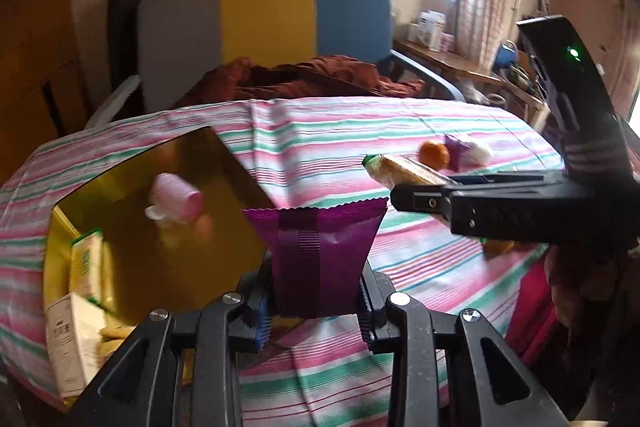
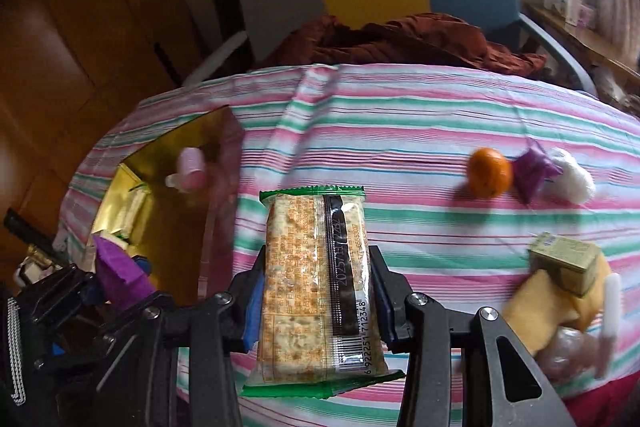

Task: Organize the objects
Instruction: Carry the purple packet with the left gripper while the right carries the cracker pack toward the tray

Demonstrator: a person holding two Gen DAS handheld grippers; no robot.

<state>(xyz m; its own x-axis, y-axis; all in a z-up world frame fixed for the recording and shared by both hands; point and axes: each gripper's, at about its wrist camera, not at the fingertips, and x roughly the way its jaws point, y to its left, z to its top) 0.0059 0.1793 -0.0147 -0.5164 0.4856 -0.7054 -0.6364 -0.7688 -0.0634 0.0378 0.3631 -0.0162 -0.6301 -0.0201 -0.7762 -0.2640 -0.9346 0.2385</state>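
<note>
My left jaws (image 1: 316, 307) pinch a purple packet (image 1: 320, 259); my right jaws (image 2: 316, 303) pinch a cracker pack (image 2: 316, 287), both held above the striped table (image 2: 400, 131). Left: gold tray (image 2: 168, 219) holding a pink bottle (image 2: 191, 171). Farther right: orange (image 2: 490, 173), small purple packet (image 2: 532, 171), white lump (image 2: 572, 175).

Bare striped cloth (image 2: 400, 131) mid-table, gold box (image 2: 168, 163) leftward

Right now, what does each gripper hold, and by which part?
Left gripper: purple packet, by its lower end. Right gripper: cracker pack, across its lower half.
</note>
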